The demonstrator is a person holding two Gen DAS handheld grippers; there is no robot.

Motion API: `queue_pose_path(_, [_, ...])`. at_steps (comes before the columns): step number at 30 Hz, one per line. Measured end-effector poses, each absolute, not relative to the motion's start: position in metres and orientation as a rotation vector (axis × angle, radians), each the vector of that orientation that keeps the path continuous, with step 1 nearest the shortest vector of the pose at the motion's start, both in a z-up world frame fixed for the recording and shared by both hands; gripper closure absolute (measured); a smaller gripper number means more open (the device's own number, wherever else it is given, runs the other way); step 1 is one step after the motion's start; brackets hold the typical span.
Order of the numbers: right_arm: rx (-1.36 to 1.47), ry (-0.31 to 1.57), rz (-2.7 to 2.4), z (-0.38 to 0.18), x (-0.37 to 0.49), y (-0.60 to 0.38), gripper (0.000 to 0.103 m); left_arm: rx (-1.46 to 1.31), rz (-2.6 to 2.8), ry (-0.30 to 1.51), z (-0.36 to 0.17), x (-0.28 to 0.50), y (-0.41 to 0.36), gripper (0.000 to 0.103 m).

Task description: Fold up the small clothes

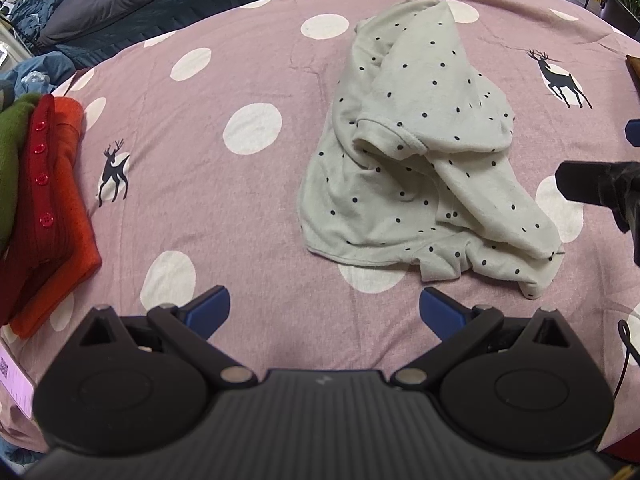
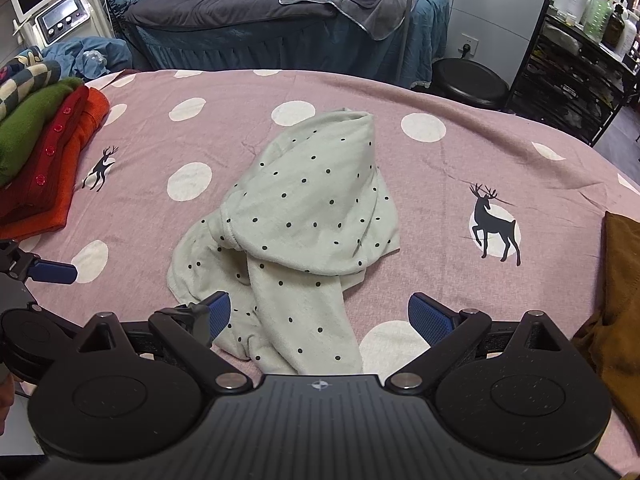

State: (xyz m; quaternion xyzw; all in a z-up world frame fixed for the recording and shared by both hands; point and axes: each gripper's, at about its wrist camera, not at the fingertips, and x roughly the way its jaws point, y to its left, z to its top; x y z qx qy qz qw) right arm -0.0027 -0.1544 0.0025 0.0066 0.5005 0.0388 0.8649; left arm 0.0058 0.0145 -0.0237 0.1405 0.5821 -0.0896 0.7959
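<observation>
A small cream-white knit garment with black polka dots (image 1: 420, 168) is lying crumpled near the middle of a pink bedsheet printed with white circles and dark deer (image 1: 240, 220), its layers bunching over one another and a ribbed cuff or hem (image 1: 384, 136) curling open on top. A sleeve-like strip of the cloth is trailing toward the near edge in the right wrist view, where the same garment (image 2: 304, 232) is sitting just ahead of the right gripper (image 2: 320, 316). That gripper's blue-padded fingers (image 2: 430, 318) are standing wide apart, straddling the trailing cloth; whether the left pad is touching the fabric cannot be told. The left gripper (image 1: 324, 308) is hovering a little short of the garment's near hem, its blue fingers (image 1: 210, 304) also spread wide and gripping nothing.

Off to the left, a folded stack of knitwear (image 1: 44, 208) is resting on the sheet: an orange piece at the bottom, a red cardigan with red buttons above it, and a green sweater on top. A brown cloth (image 2: 616, 300) is lying at the sheet's right edge. Beyond the bed, a second bed with dark grey and blue covers (image 2: 280, 24) is standing beside a black round stool (image 2: 470, 82) and a black shelf rack holding bottles (image 2: 580, 60).
</observation>
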Motion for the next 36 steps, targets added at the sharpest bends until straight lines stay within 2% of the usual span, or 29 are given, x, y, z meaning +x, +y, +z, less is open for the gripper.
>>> queue_pose_path(13, [-0.04, 0.995, 0.174, -0.002, 0.004, -0.152, 0.0, 0.274, -0.168, 1.267, -0.037, 0.009, 0.022, 0.0])
queue_pose_path(27, [-0.173, 0.972, 0.359, -0.034, 0.039, -0.122, 0.0, 0.307, -0.131, 1.263, -0.062, 0.013, 0.031, 0.001])
queue_pose_path(35, [-0.422, 0.926, 0.443, -0.069, 0.051, -0.091, 0.0, 0.22, -0.102, 1.272, -0.081, 0.009, 0.064, 0.012])
queue_pose_path(36, [-0.446, 0.922, 0.426, -0.073, 0.054, -0.09, 0.005, 0.213, -0.108, 1.271, -0.082, 0.009, 0.065, 0.012])
